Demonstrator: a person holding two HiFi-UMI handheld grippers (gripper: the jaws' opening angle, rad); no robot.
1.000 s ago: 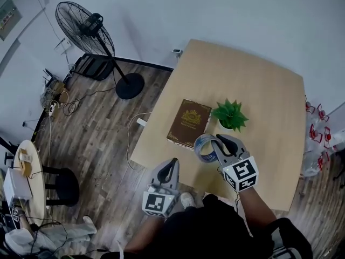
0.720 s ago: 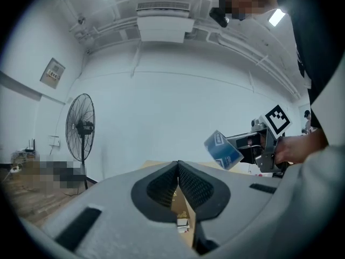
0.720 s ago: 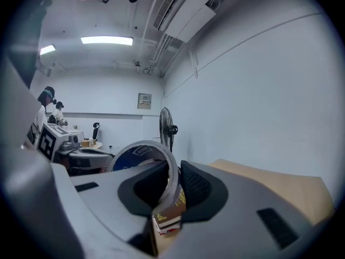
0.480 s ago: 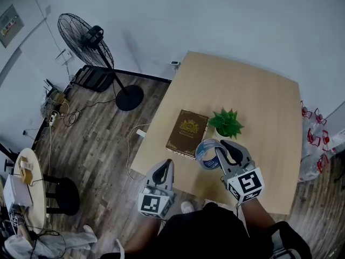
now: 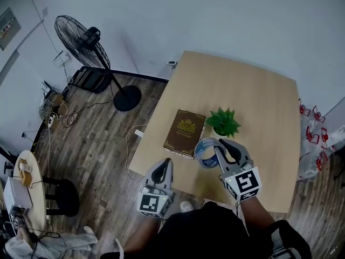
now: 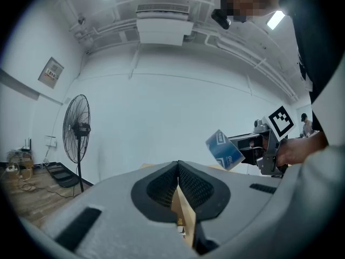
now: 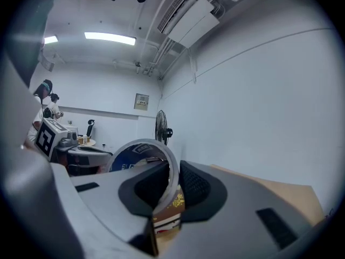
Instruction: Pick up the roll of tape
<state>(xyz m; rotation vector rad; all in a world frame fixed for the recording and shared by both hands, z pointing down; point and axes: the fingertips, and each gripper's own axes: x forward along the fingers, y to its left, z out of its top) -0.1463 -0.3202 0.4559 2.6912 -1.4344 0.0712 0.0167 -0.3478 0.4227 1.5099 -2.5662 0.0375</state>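
Note:
The roll of tape [image 5: 205, 151], blue and white, hangs above the front part of the wooden table [image 5: 259, 107], just in front of the book. My right gripper [image 5: 220, 146] is shut on the roll's wall; its jaws have just been closing. In the right gripper view the tape [image 7: 141, 155] stands on edge, one pad inside the ring and one outside, at my right gripper [image 7: 171, 185]. My left gripper [image 5: 163, 169] hovers off the table's front left edge, shut and empty. The left gripper view shows that gripper [image 6: 178, 169] with its pads together and the tape [image 6: 223, 149] held up at the right.
A brown book [image 5: 184, 133] and a small green potted plant [image 5: 226, 122] sit on the table beyond the tape. A standing fan [image 5: 86, 36] is on the wood floor at the left, with cables, a round side table [image 5: 27, 182] and a stool [image 5: 64, 188].
My right gripper has risen a little with the tape in it. The left gripper has stayed where it was.

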